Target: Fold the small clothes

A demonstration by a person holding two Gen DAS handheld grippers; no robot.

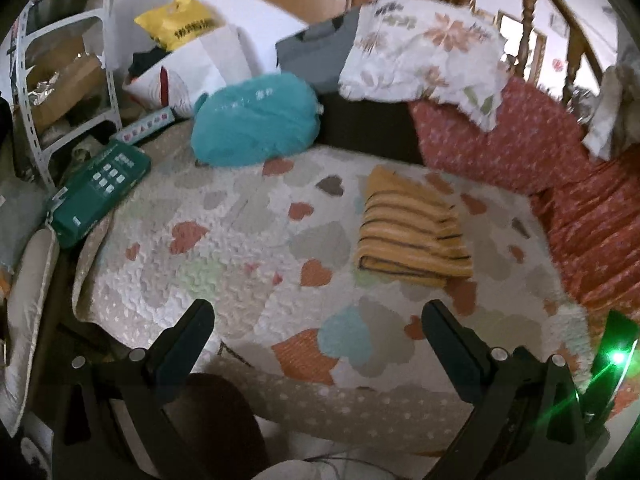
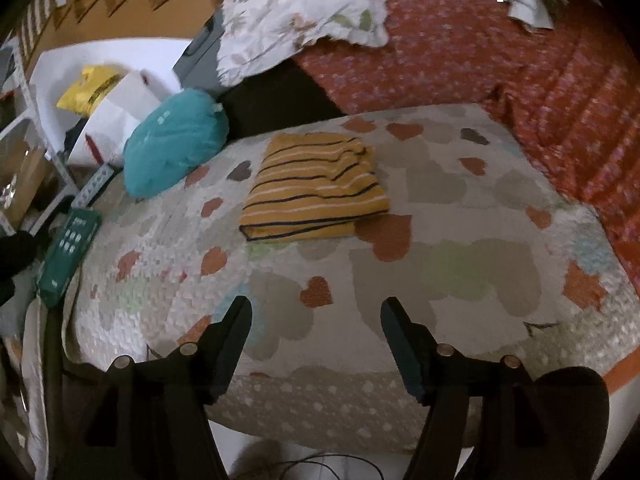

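Left gripper (image 1: pixel 318 320) released, jaws spread wide, nothing between them. Right gripper (image 2: pixel 316 316) likewise released and empty. Striped garment (image 2: pixel 314 184) lies folded on quilt (image 2: pixel 460 248), well apart from both, near teal bag (image 2: pixel 172 144).

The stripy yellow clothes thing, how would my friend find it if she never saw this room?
Look at the big quilt covered in hearts. Near its far side, just right of the puffy teal bag, lies the folded garment, flat and alone. It is the only mustard-yellow thing with thin dark and white stripes; the yellow bag farther back is plain plastic.
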